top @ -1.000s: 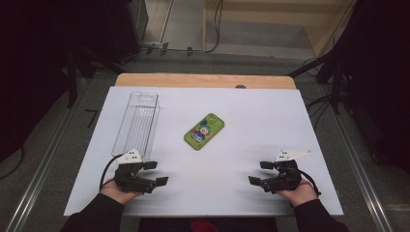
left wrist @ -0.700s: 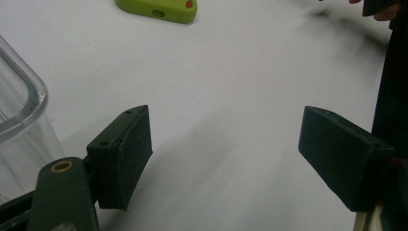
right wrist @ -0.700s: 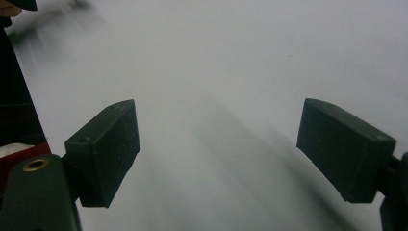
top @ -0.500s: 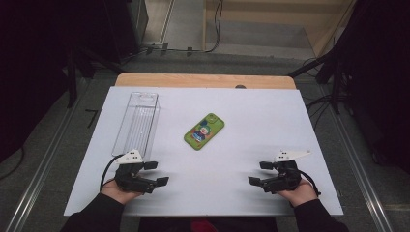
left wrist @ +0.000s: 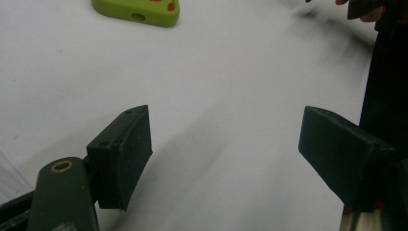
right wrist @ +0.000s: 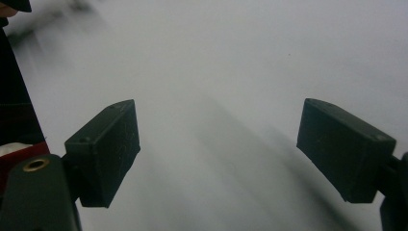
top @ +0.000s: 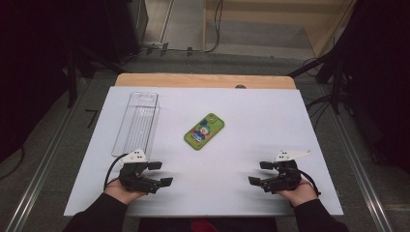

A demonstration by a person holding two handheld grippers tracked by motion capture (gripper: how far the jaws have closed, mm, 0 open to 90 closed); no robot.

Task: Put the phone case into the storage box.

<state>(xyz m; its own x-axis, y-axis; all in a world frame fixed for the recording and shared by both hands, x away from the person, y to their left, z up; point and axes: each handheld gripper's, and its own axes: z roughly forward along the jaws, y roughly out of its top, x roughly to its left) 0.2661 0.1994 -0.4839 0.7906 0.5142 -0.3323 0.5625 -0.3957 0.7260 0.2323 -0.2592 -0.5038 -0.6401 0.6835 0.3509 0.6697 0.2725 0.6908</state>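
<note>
While both hands rest near the table's (top: 232, 101) front edge, left gripper (top: 160, 173) jaws wide and empty, right gripper (top: 261, 173) jaws wide and empty, green phone case (top: 204, 131) flat mid-table, well apart from both, clear tray (top: 137, 123) at far left.

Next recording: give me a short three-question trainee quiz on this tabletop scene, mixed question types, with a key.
1. True or false: the left gripper holds the green rectangular phone case with a cartoon print.
2. Which lies nearer the clear plastic oblong box: A the left gripper, B the right gripper?
3. Fill in: both grippers' jaws stand ____.

Key: 1 false, it lies free on the white table top. 2 A. 3 open.
</note>
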